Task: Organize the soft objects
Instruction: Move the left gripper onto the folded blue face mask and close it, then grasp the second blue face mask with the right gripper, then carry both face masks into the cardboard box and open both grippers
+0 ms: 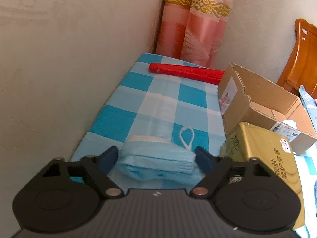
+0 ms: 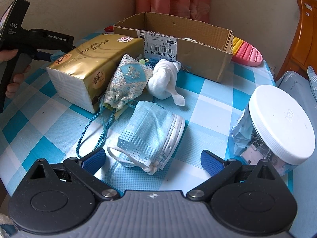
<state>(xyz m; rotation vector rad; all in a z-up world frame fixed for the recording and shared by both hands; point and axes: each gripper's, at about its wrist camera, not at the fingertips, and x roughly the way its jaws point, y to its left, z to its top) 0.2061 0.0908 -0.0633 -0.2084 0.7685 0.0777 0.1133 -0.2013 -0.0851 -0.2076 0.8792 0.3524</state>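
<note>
Your left gripper (image 1: 156, 156) has a folded blue mask (image 1: 158, 160) between its fingers. The right finger (image 1: 204, 158) touches the mask's pleated edge; the left finger (image 1: 110, 156) seems to stand just beside the other edge, so I judge the grip is not closed yet and the mask rests on the counter (image 1: 126, 119). The mask's long axis runs across the gripper, from finger to finger, which suits a squeeze along its length.

Your right gripper (image 2: 152, 159) is released, with nothing pressed. A second mask (image 2: 150, 134) lies just ahead of it, its long axis going away and a little to the right, its ear loop (image 2: 126, 158) near the left finger. The box (image 2: 198, 59) is beyond, at the back of the counter, open at the top. The pouch (image 2: 126, 81), the white cloth (image 2: 164, 79) and the tissue pack (image 2: 89, 67) lie between; the right hand is nearer to them.
</note>
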